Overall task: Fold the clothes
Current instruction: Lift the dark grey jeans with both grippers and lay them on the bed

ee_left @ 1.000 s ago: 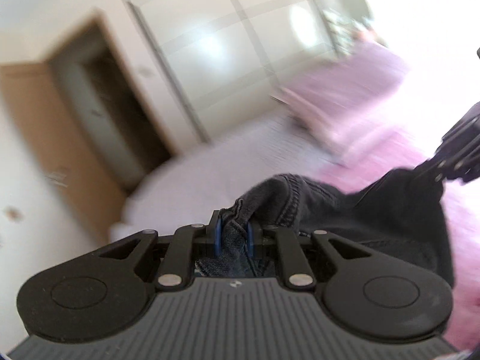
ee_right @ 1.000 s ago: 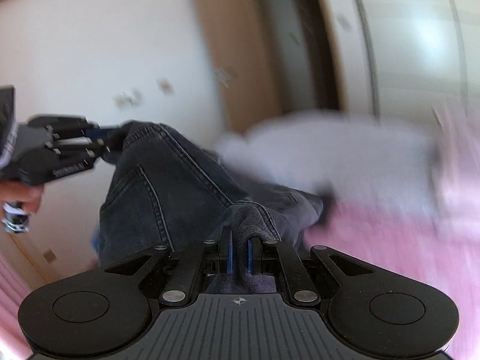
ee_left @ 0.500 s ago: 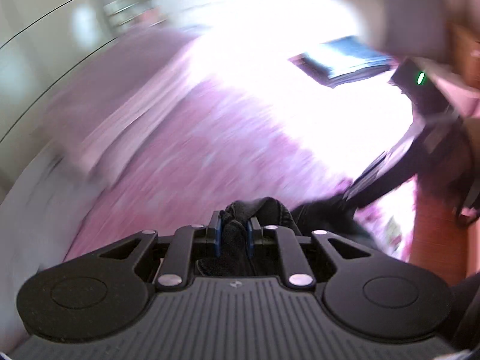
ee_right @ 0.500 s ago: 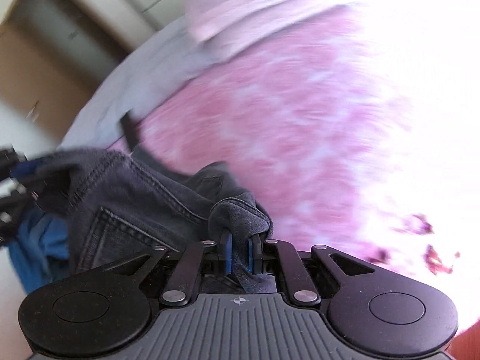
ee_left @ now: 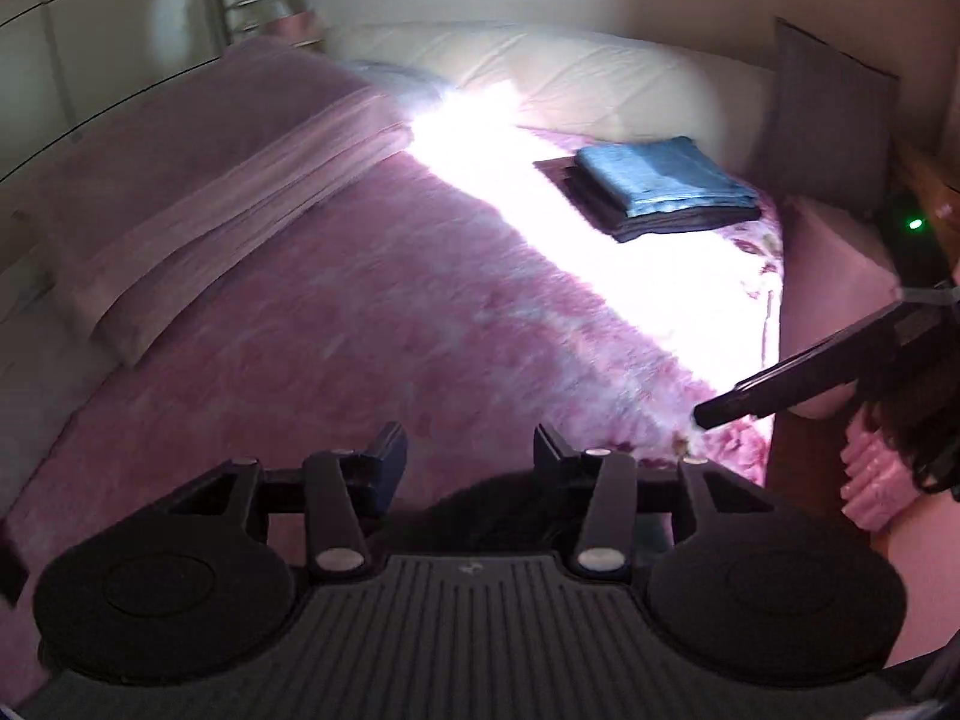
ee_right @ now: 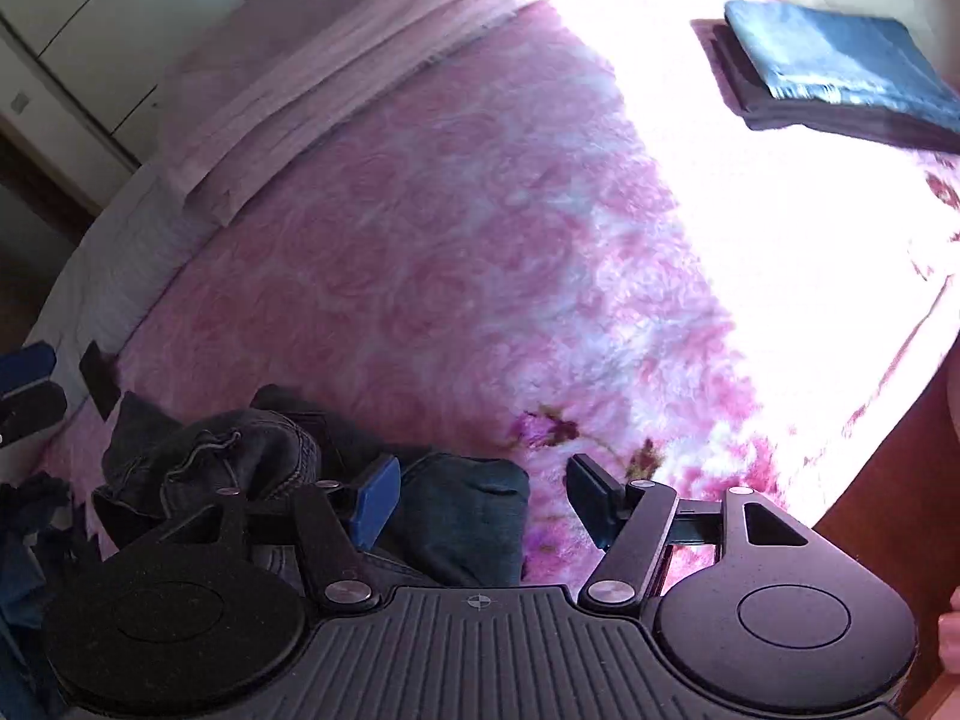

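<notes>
Two folded garments (ee_left: 657,186) lie stacked beyond the crumpled jeans (ee_right: 264,462)

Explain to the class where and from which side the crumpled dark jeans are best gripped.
Probably the raised seamed fold of the dark jeans, approached from above by the open left gripper: it stands proud of the heap on the pink blanket, so fingers could close around it.

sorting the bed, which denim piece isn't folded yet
The dark jeans, crumpled beside the open right gripper; the blue piece lies folded on the far stack.
</notes>
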